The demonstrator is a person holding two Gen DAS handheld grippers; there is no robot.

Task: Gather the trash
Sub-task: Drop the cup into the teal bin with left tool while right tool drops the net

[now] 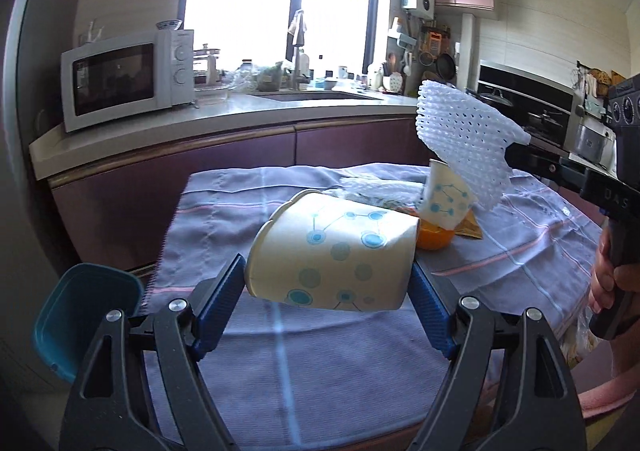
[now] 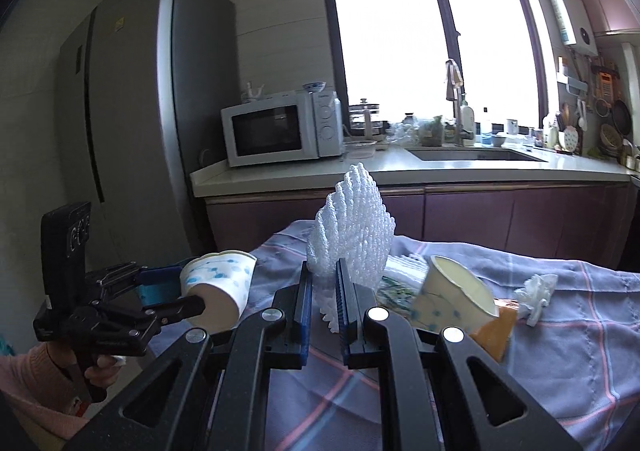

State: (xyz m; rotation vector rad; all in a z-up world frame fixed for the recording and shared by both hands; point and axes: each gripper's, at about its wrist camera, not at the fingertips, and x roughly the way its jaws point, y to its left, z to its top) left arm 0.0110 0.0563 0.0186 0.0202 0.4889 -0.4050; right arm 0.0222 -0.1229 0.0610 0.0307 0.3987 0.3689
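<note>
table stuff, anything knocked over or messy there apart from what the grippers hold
Yes. A second paper cup lies tipped over among the litter, propped against an orange instead of standing. A crumpled tissue sits loose on the tablecloth to its right. No spill is visible.

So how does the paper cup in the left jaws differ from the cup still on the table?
The held cup is off the cloth, clamped sideways by the left gripper, rim toward the left. The table cup is free, tilted, leaning on the trash pile with its open mouth facing up and right. In the left wrist view the held cup looks bigger only because it is nearer. Both are cream paper cups with the same blue dot print.
</note>
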